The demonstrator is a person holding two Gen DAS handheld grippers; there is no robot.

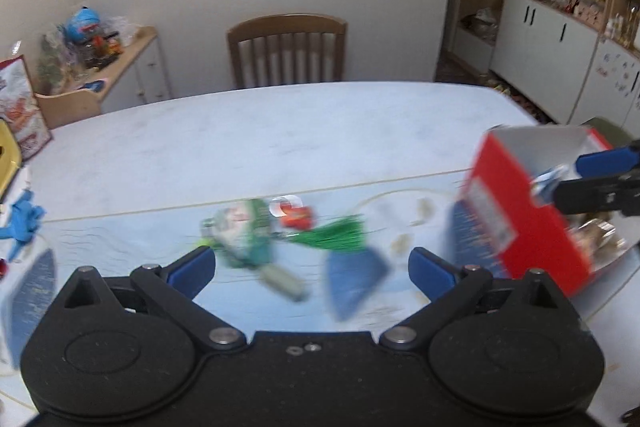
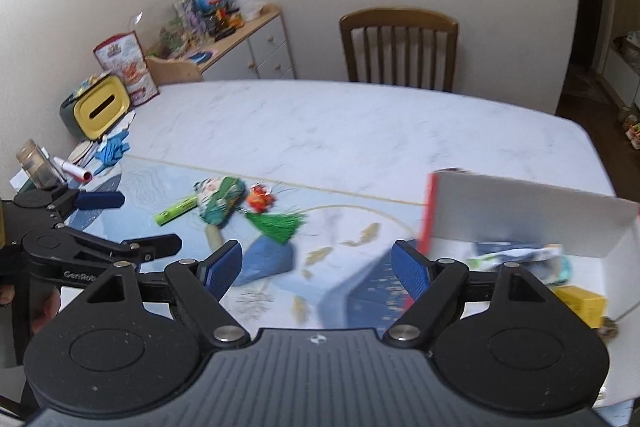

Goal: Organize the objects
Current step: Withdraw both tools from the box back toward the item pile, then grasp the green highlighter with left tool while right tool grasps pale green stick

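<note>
The left tool [image 1: 312,267] is wide open and holds nothing. It hangs low over the bench [image 1: 280,131], just in front of a small pile of things. The right tool [image 2: 316,267] is wide open too, with nothing between its blue pads [image 2: 222,269].

The pile lies on a pale blue mat [image 2: 352,223] near the middle of the bench. There is a green and white pouch [image 2: 220,201], a bright green pen [image 2: 176,211] just beside it, a little red toy [image 2: 260,201] and a green tassel [image 2: 280,225] touching the toy. A blue cloth [image 2: 270,261] lies near the tassel, closer to the tools. The left view is blurry, so small parts are hard to make out.

A red box [image 2: 528,211] with white walls sits at the right side of the bench, well apart from the pile. It is open on top. Inside it are a yellow block [image 2: 582,303] and a blue and white packet [image 2: 516,253].

A wooden chair [image 2: 398,49] stands at the far side of the bench
</note>
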